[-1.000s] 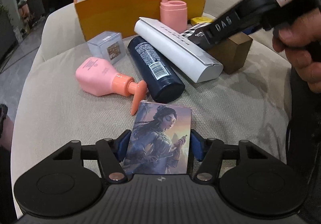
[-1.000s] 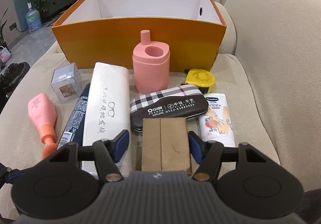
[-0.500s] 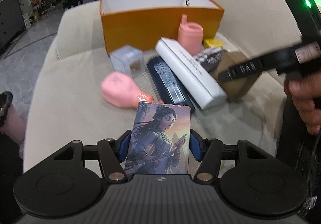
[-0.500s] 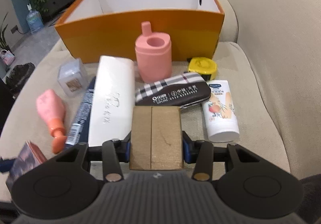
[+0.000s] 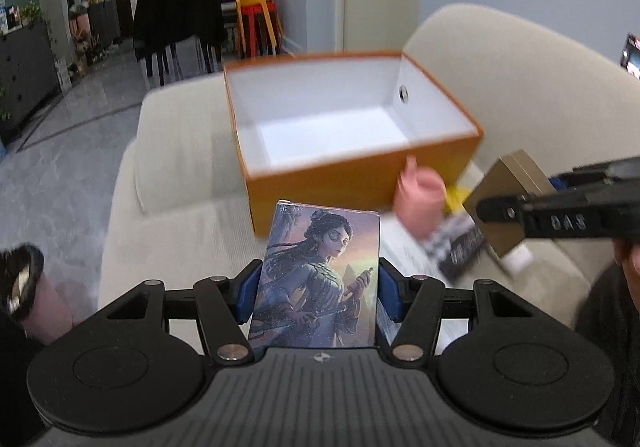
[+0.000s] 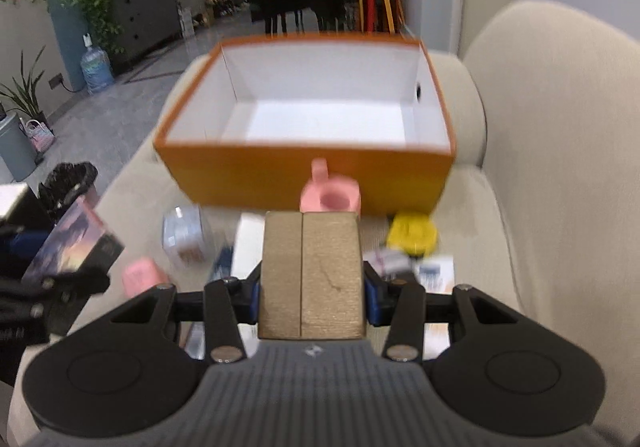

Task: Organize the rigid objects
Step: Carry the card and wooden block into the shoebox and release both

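Observation:
My left gripper (image 5: pixel 318 297) is shut on a picture box (image 5: pixel 316 279) printed with a painted woman, held upright above the sofa. My right gripper (image 6: pixel 312 289) is shut on a brown cardboard box (image 6: pixel 312 275), lifted off the cushion. The same brown box (image 5: pixel 506 203) and the right gripper's black finger (image 5: pixel 560 221) show at the right of the left wrist view. The left gripper with the picture box (image 6: pixel 72 243) appears at the left edge of the right wrist view. An open orange box (image 6: pixel 304 175) with a white inside stands ahead of both grippers; nothing shows inside it.
On the beige sofa cushion (image 6: pixel 472 223) lie a pink cup (image 6: pixel 332 201), a yellow tape measure (image 6: pixel 414 235), a clear cube (image 6: pixel 184 237), a pink bottle (image 6: pixel 140 279), a white case (image 6: pixel 248 247) and a plaid case (image 5: pixel 460 243). The sofa back (image 6: pixel 560 151) rises at the right.
Both grippers rose from the cushion with their boxes. The right jaws closed on the brown box and lifted it. The orange box's inside came into view.

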`<state>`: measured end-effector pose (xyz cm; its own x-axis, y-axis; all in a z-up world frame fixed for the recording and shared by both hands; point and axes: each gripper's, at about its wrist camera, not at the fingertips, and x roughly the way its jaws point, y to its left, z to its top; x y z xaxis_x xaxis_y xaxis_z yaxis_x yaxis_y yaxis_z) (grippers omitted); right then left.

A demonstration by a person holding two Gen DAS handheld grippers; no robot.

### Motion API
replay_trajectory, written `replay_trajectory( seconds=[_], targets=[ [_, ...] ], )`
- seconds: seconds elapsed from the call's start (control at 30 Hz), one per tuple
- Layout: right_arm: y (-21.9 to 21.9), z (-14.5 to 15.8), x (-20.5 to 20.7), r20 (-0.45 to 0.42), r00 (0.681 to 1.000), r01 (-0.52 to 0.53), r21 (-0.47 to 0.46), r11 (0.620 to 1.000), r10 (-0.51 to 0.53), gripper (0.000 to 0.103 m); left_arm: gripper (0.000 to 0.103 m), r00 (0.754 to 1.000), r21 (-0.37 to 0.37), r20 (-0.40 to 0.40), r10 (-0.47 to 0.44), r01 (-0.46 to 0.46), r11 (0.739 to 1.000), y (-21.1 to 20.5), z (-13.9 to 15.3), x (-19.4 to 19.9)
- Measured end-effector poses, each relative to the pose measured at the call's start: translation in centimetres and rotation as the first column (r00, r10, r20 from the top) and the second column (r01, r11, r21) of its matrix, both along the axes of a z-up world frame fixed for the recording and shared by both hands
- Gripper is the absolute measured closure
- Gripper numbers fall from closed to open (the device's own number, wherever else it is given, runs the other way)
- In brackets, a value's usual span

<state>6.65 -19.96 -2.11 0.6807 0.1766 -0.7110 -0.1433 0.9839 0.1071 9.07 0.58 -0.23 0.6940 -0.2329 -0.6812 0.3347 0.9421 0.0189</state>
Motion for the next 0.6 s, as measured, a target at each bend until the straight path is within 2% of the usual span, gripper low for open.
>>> replay_trajectory(
  seconds=[0.3, 0.43, 0.6],
  targets=[
    [-0.5, 4.3, 5.1, 0.074, 0.997, -0.020, 0.004, 1.000, 0.020, 0.058, 0.035, 0.998, 0.035, 0.056, -0.003, 0.001, 0.999, -1.6, 2.8, 8.0],
    [-0.7, 4.8, 7.6, 0.069, 0.997, -0.019, 0.023, 1.000, 0.017, 0.058, 0.035, 0.999, 0.033, 0.051, -0.001, -0.001, 0.999, -2.2, 2.9, 11.1],
    [-0.7, 5.2, 10.4, 0.082, 0.997, -0.016, -0.002, 1.000, 0.016, 0.058, 0.035, 0.999, 0.046, 0.041, -0.001, -0.001, 0.999, -3.0, 2.0, 14.1]
  ],
)
